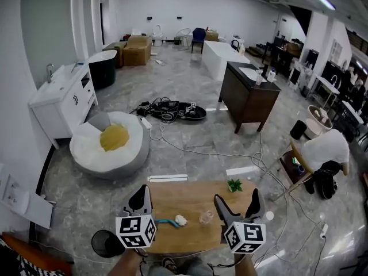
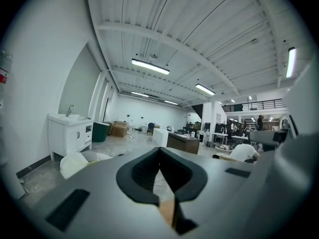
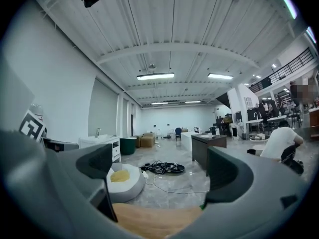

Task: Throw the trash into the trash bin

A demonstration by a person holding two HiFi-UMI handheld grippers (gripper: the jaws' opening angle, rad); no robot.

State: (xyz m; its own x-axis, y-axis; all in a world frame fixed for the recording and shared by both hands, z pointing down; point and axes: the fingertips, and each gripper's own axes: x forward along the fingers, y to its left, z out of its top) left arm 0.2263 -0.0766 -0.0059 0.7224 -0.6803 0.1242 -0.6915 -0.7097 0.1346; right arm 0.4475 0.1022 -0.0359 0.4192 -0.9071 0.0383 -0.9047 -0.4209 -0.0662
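— What's lying on the wooden counter point(image 1: 172, 197)?
— A crumpled white wad point(image 1: 181, 219) with a blue strip point(image 1: 164, 222) just beside it, a clear crinkled piece point(image 1: 206, 217), and a small leafy green plant point(image 1: 234, 184) at the far edge.
— And the trash bin point(image 1: 105, 243)?
— It's round and black, on the grey veined floor point(image 1: 190, 137) just beside the counter's near left corner.
— The claws?
— The left claw point(image 2: 160, 156) is pinched together with nothing in it. The right claw point(image 3: 159, 176) is spread wide and holds nothing. Both hang over the counter's near side.
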